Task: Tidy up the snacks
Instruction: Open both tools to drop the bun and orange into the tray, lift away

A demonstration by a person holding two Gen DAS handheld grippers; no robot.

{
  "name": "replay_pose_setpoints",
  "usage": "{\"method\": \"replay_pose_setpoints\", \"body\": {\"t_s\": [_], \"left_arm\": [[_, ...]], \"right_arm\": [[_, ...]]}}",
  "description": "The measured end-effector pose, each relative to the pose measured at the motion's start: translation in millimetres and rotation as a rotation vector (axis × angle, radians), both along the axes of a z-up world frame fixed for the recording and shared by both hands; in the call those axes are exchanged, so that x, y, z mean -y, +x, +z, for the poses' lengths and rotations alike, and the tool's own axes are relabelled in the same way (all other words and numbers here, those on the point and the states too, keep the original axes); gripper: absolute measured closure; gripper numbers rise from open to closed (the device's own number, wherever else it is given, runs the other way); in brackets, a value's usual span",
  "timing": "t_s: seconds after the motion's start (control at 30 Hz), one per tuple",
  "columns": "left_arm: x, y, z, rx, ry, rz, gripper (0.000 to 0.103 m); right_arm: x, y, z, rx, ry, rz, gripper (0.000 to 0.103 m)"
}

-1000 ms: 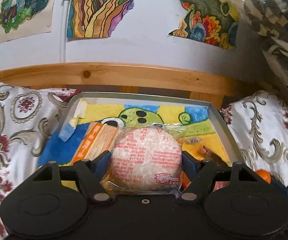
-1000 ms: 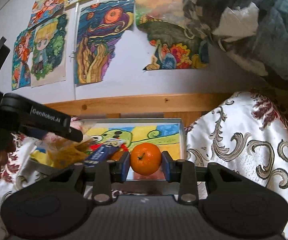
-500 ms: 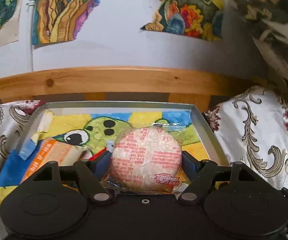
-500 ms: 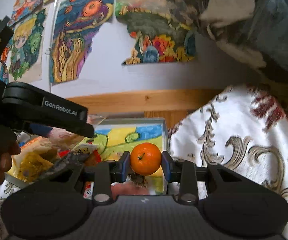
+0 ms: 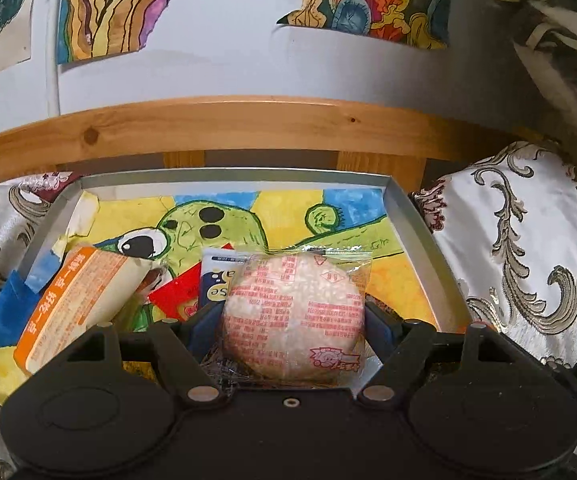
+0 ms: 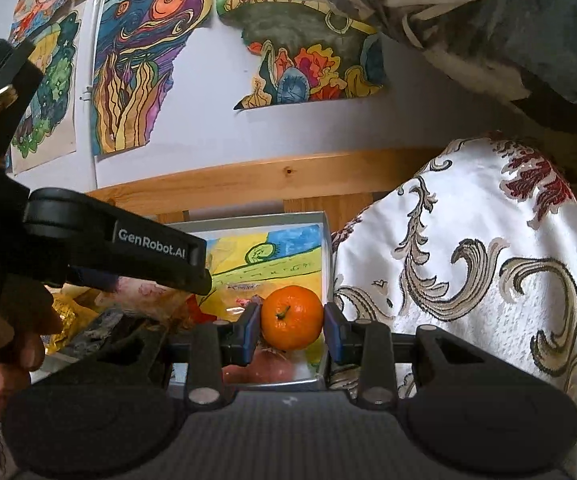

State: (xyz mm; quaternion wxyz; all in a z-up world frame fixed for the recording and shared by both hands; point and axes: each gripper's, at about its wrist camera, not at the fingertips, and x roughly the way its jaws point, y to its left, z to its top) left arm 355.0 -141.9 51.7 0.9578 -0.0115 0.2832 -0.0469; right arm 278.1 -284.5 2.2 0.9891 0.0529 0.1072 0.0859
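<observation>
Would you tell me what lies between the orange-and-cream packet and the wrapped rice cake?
In the left wrist view, a red packet and a blue-and-white packet lie between them.

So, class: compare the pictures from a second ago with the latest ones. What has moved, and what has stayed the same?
Both grippers have travelled over the tray: its right wall and far right corner now sit closer in both views. In the right wrist view the left gripper now crosses further over the tray. Nothing was picked up or released: the left gripper still grips the wrapped rice cake, and the right gripper still grips the orange.
</observation>
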Motion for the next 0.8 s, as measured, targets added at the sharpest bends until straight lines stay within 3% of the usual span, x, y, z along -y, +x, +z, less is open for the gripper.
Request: {"method": "replay_pose_setpoints", "body": {"t_s": [0.33,0.47,0.7,0.8], "left_arm": [[0,-1,-3,-0.006,0.005,0.002,0.025],[-4,-1,-1,0.007,-0.015,0.013,0.017],[-21,-14,7,-0.004,-0.072,0.057,0.008],[-31,-30,20,0.034,-0.099,0.066,0.002]], "right_arm": [[-2,-3,0,0.001,-0.017,-0.003,0.062],[-1,-6,1,-0.001,-0.002,-0.003,0.057],[-5,-14,8,0.031,-0.025,-0.008,0.033],[-8,-23,15,0.033,-0.024,-0.001,0.018]]}}
